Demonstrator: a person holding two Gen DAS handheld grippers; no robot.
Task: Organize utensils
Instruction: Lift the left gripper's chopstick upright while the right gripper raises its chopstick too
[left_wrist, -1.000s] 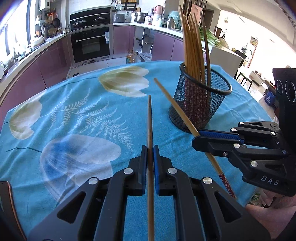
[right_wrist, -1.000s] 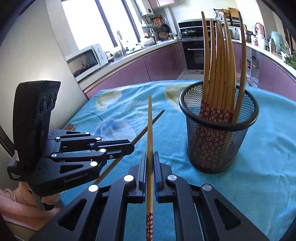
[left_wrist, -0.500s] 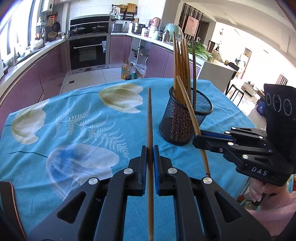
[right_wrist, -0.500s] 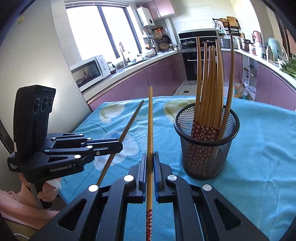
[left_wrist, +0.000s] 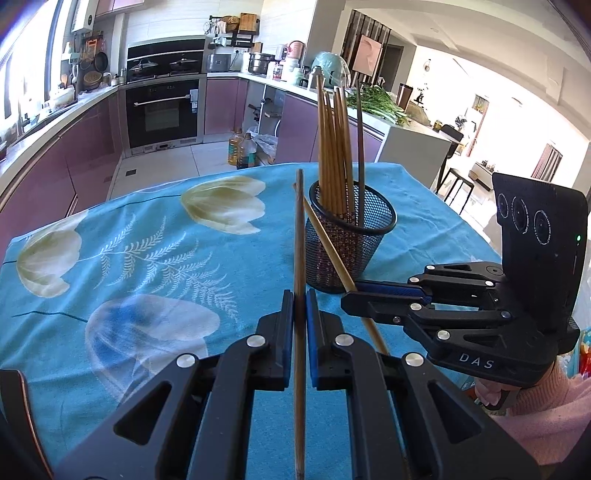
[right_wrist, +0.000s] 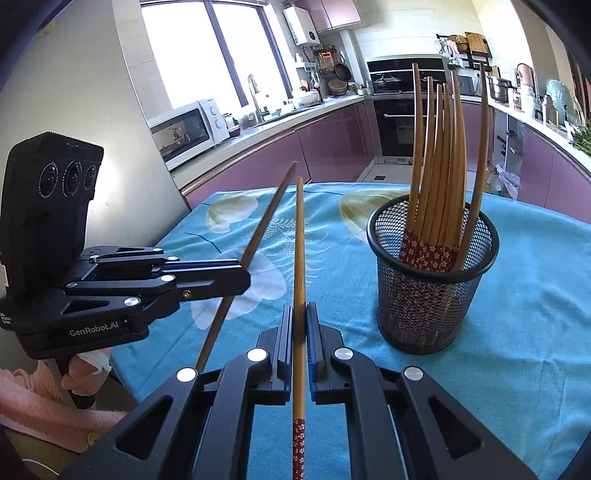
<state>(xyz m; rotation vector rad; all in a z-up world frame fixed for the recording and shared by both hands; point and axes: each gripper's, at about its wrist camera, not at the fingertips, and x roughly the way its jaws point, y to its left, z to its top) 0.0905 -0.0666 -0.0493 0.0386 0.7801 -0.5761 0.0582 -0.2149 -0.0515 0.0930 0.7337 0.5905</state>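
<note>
1. Landmark: a black cylindrical wire-mesh holder (right_wrist: 432, 280) stands upright on a table covered with a turquoise cloth printed with pale tulips and fern leaves (left_wrist: 155, 251).
2. Inside the holder, a bundle of light-brown bamboo chopsticks (right_wrist: 434, 166) stands tips up, their red flower-patterned ends at the bottom; one darker brown chopstick (left_wrist: 360, 147) leans among them.
3. The left hand-held gripper (left_wrist: 299, 306), nearer the camera than the holder and to its left, has its blue-padded fingers pressed together on a plain brown wooden chopstick (left_wrist: 299, 240), which points forward past the holder's left side.
4. The right hand-held gripper (right_wrist: 299, 321), also left of the holder in its own view, pinches a light bamboo chopstick with a red flowered end (right_wrist: 299, 258).
5. The tips of both held chopsticks lie near each other, left of the holder's rim and outside it.
6. A pink sleeve (left_wrist: 543, 406) shows behind the right hand-held gripper.
</note>
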